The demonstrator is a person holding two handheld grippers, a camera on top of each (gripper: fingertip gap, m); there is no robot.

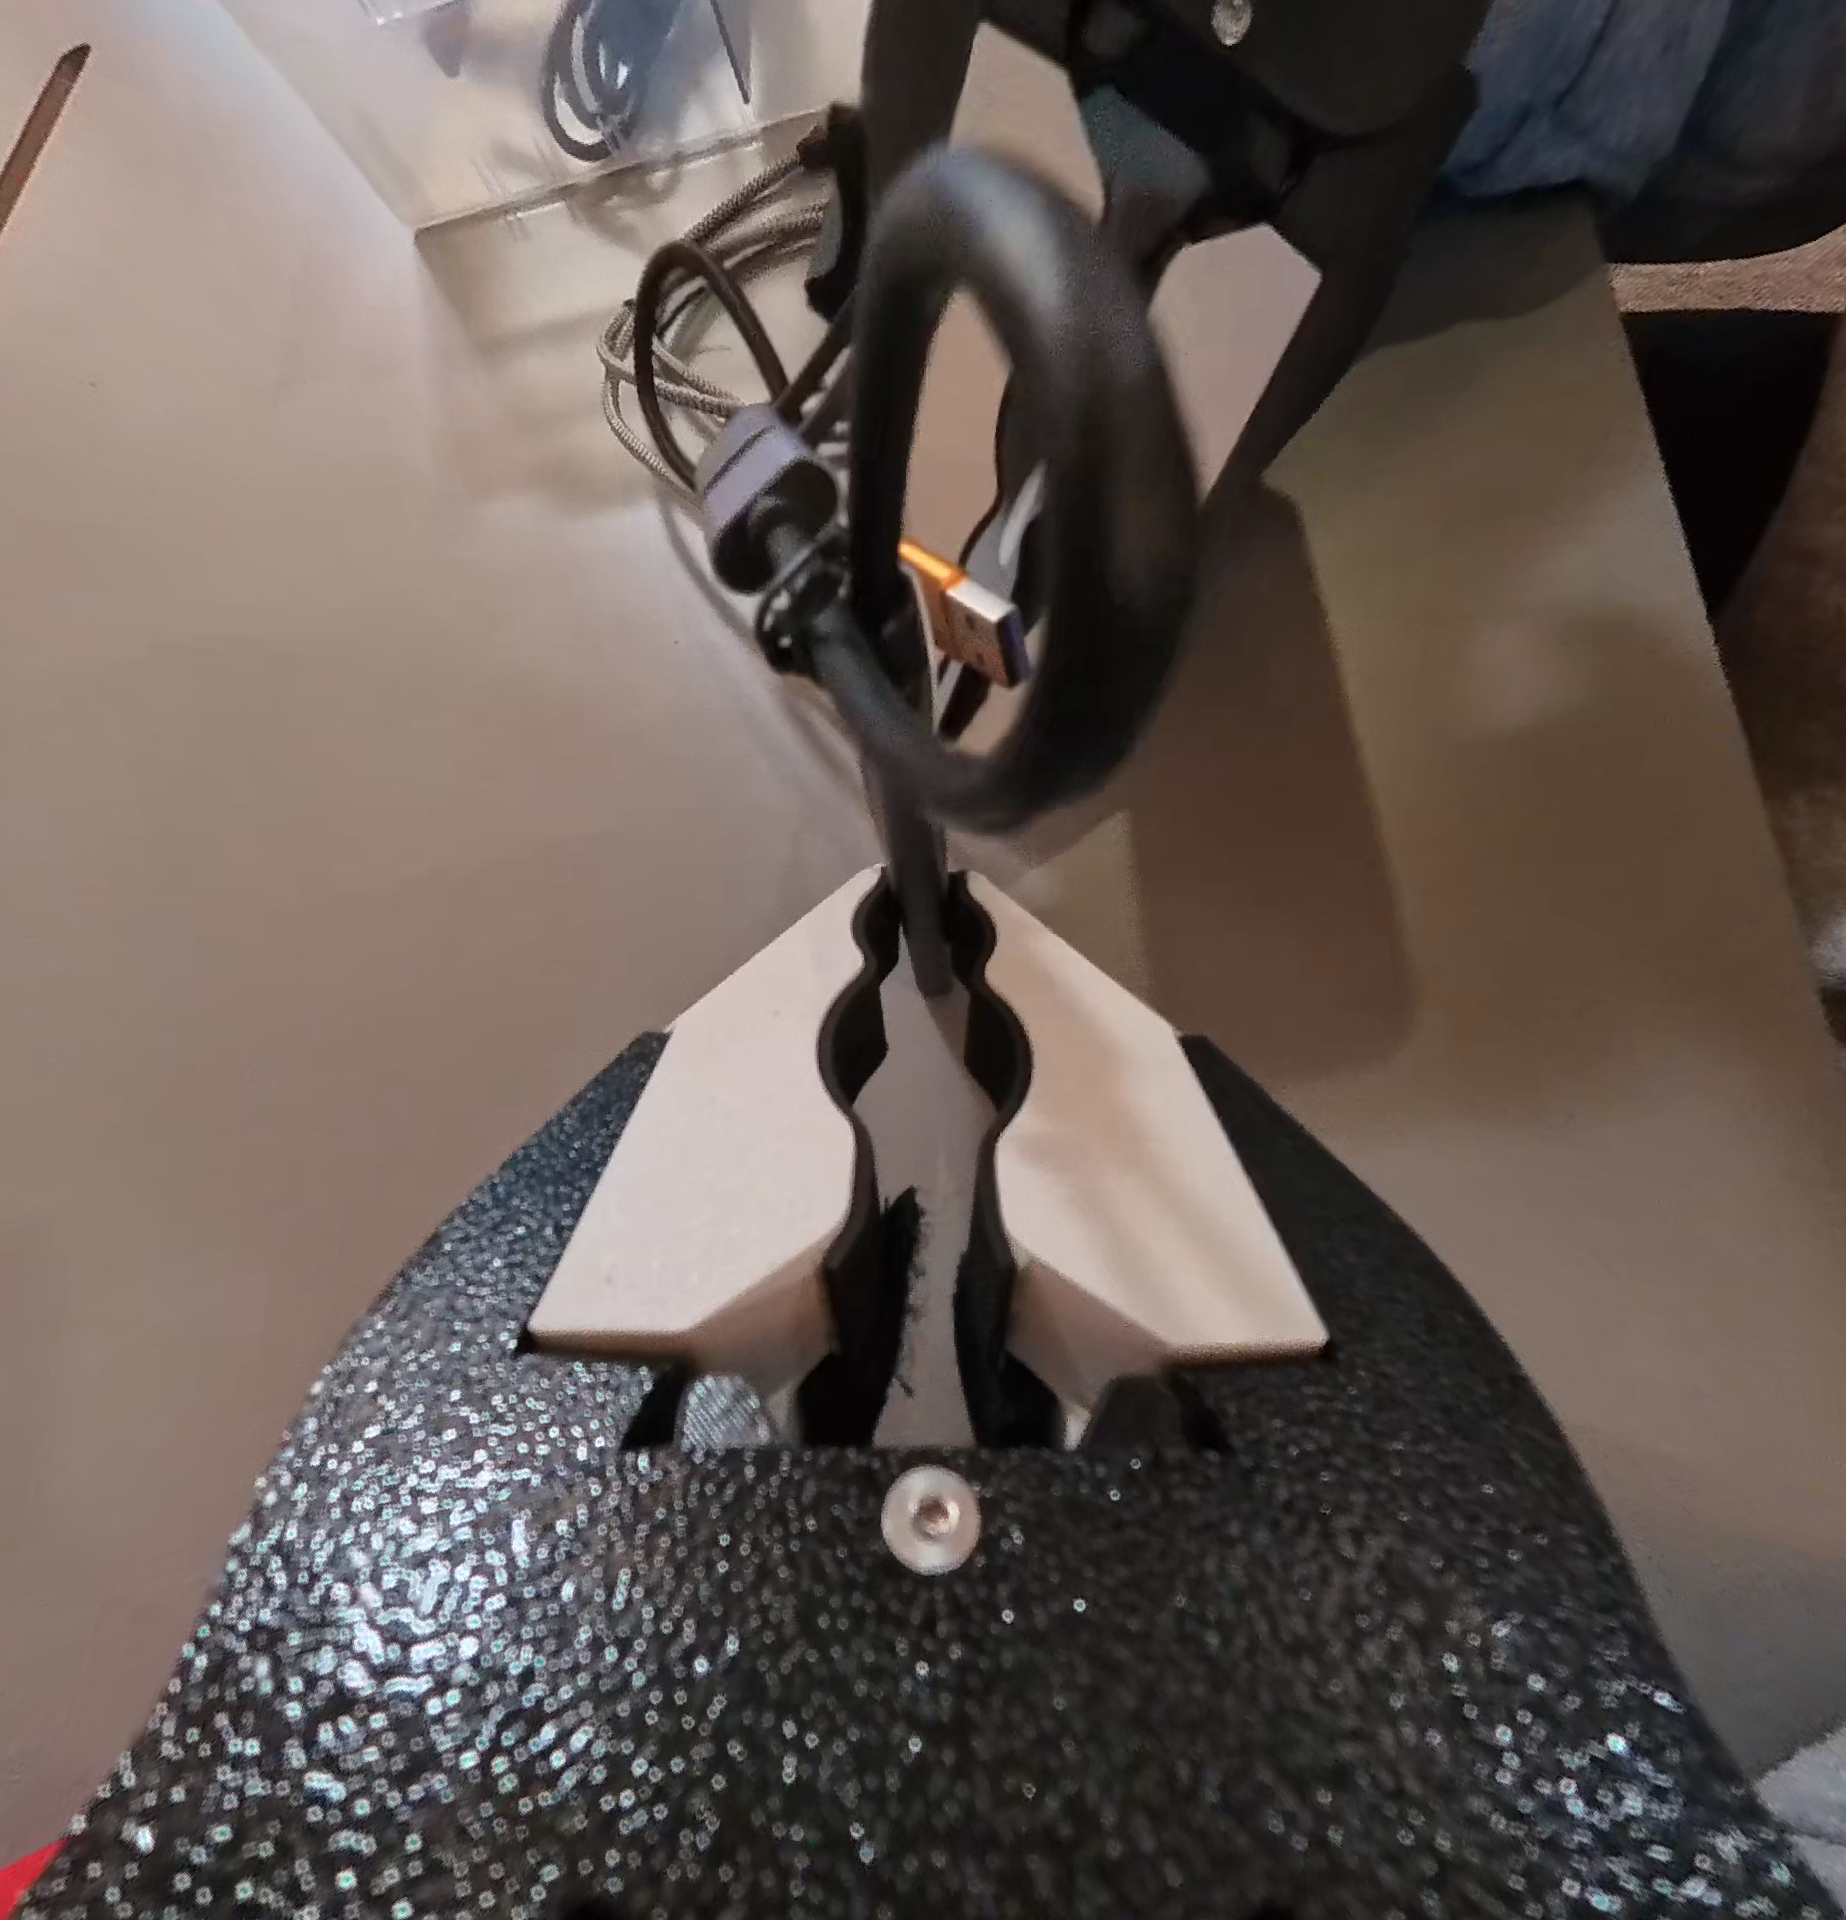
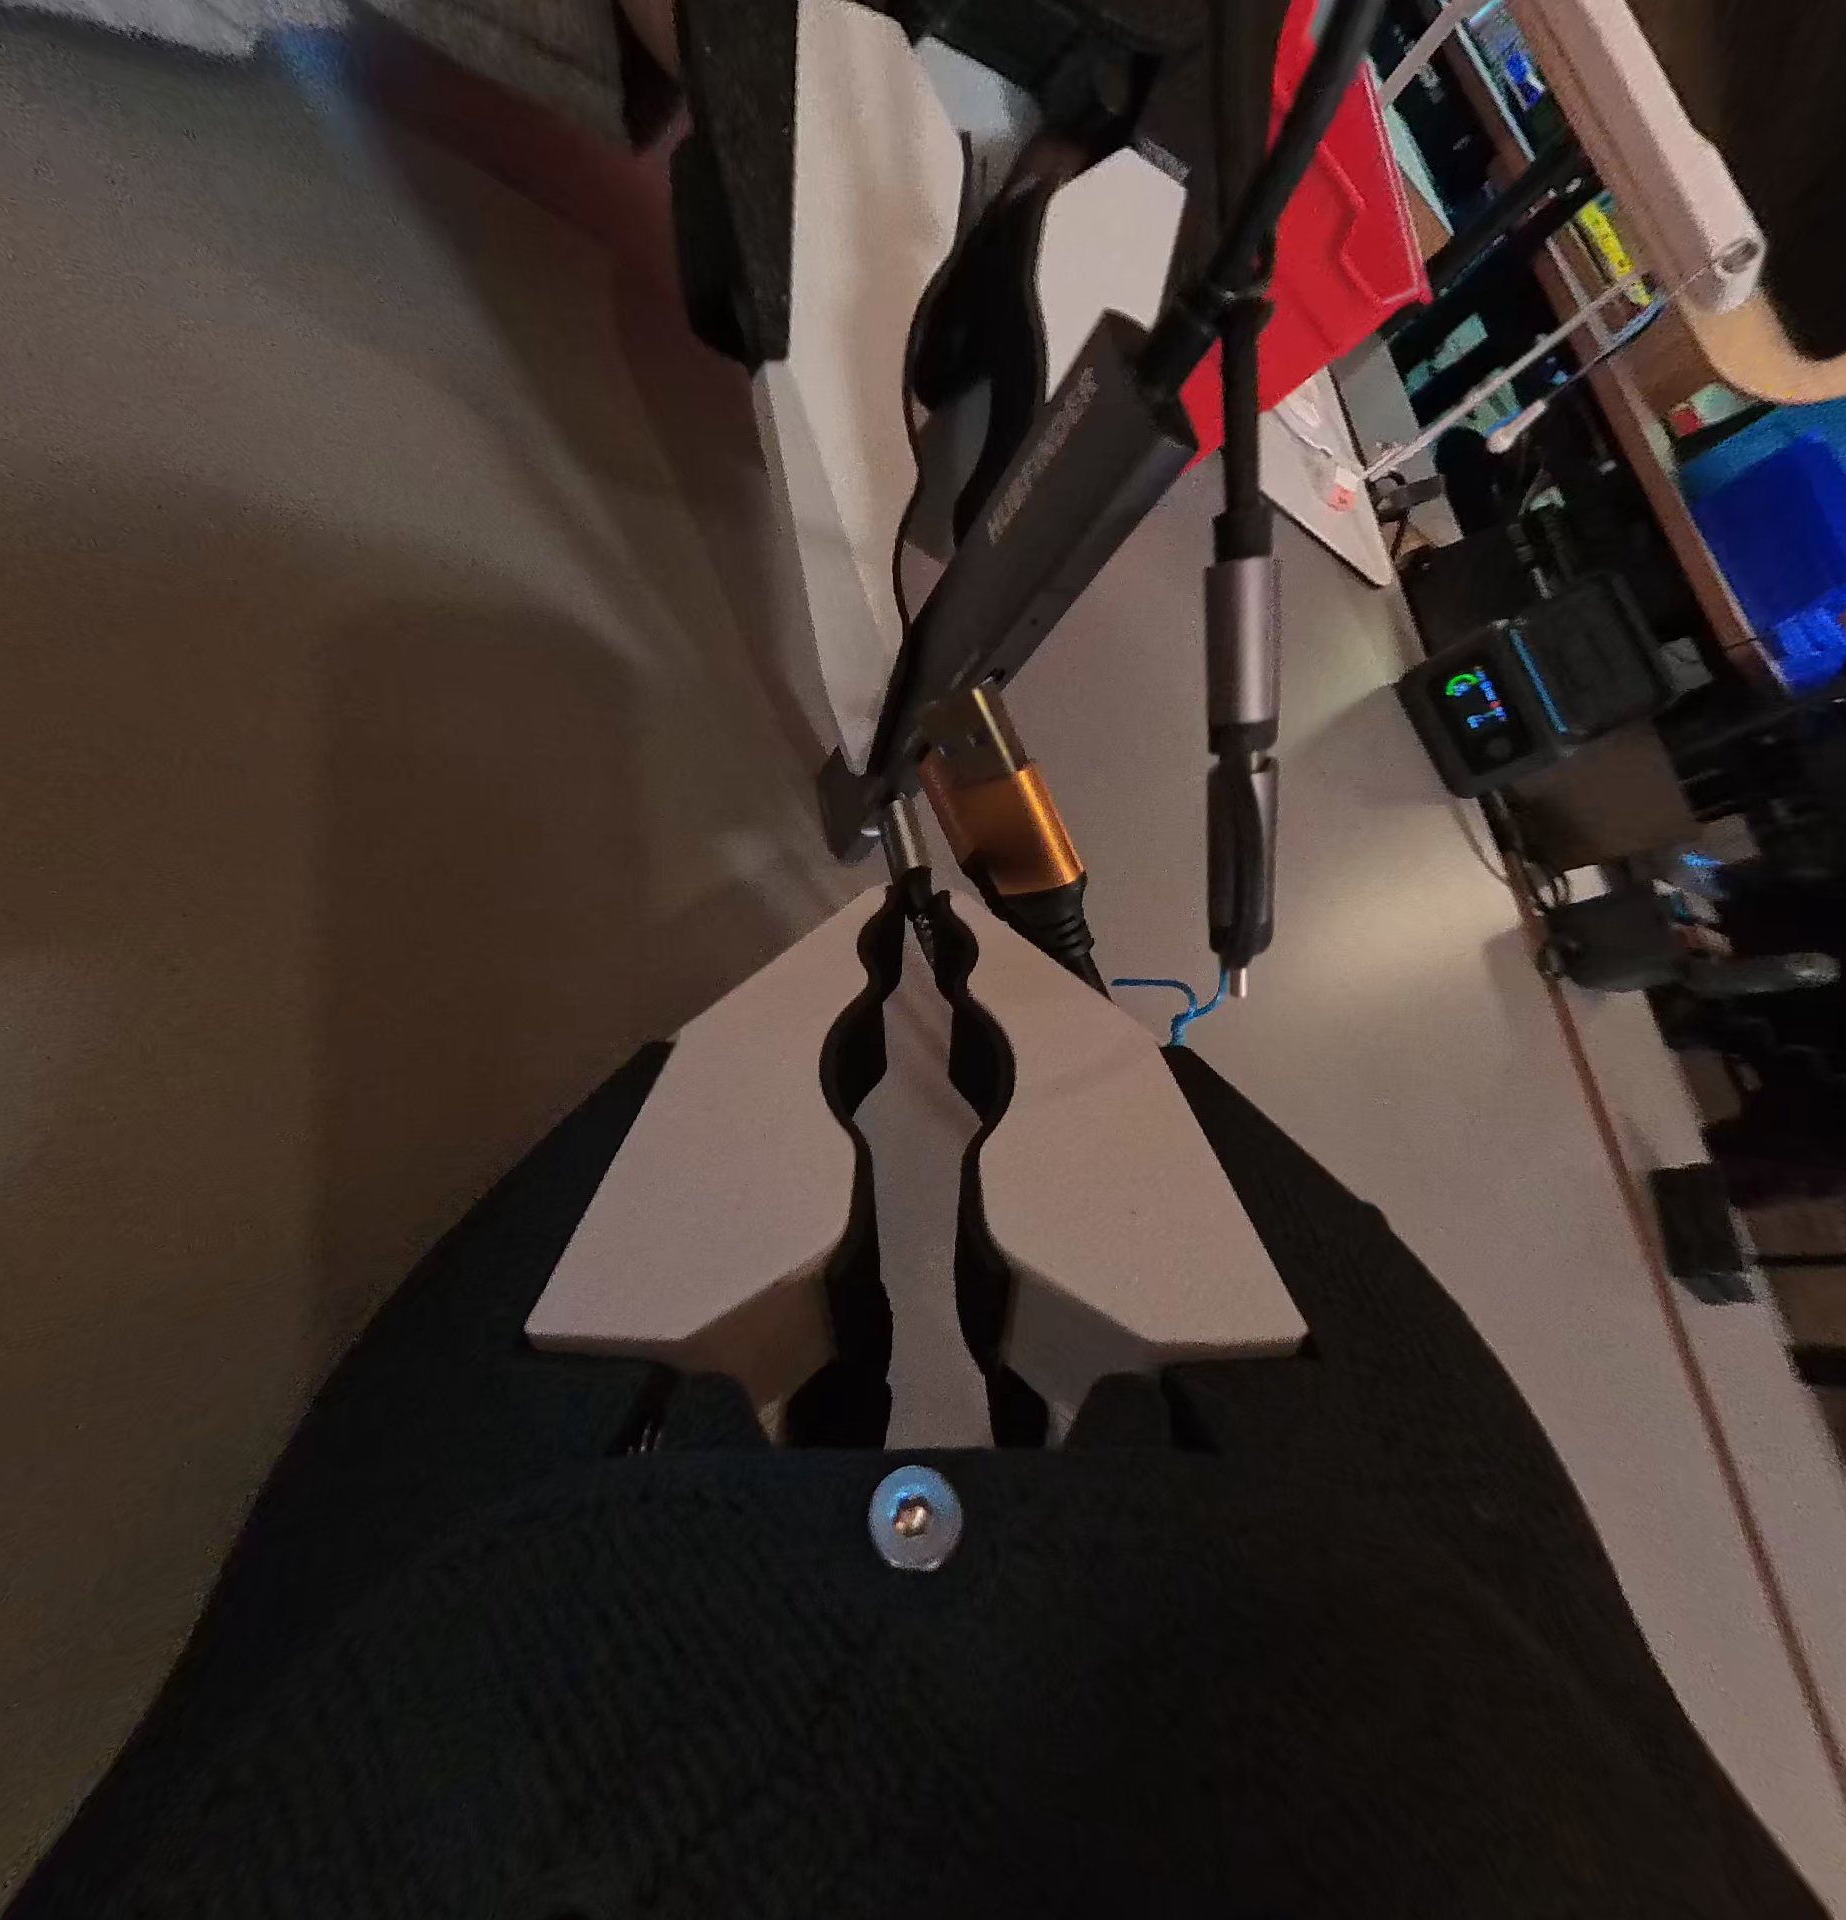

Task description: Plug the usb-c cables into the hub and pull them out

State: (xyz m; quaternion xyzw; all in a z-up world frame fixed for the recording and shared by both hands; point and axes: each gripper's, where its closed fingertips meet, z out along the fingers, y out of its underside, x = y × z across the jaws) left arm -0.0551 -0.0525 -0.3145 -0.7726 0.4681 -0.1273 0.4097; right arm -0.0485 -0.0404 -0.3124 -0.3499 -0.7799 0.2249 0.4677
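My left gripper (image 1: 924, 920) is shut on the thick black lead cable (image 1: 1111, 499) of the grey hub (image 1: 758, 488), which hangs in the air above the beige table (image 1: 275, 727). The cable curls in a loop in front of it. In the right wrist view the hub (image 2: 1044, 540) slants down towards my right gripper (image 2: 919, 920), which is shut on a thin black USB-C cable. Its silver plug (image 2: 903, 831) sits at the hub's lower end. An orange USB plug (image 2: 1002, 810) sits in the hub beside it. A grey connector (image 2: 1243, 665) dangles to the right.
Braided cables (image 1: 680, 343) lie on the table behind the hub, next to a clear box (image 1: 586, 114) with more cables. The table edge (image 1: 1677, 520) is to the right. In the right wrist view, shelves, a red bin (image 2: 1324, 239) and a small lit screen (image 2: 1480, 717) lie beyond the table. The grippers are tip to tip, or close to it.
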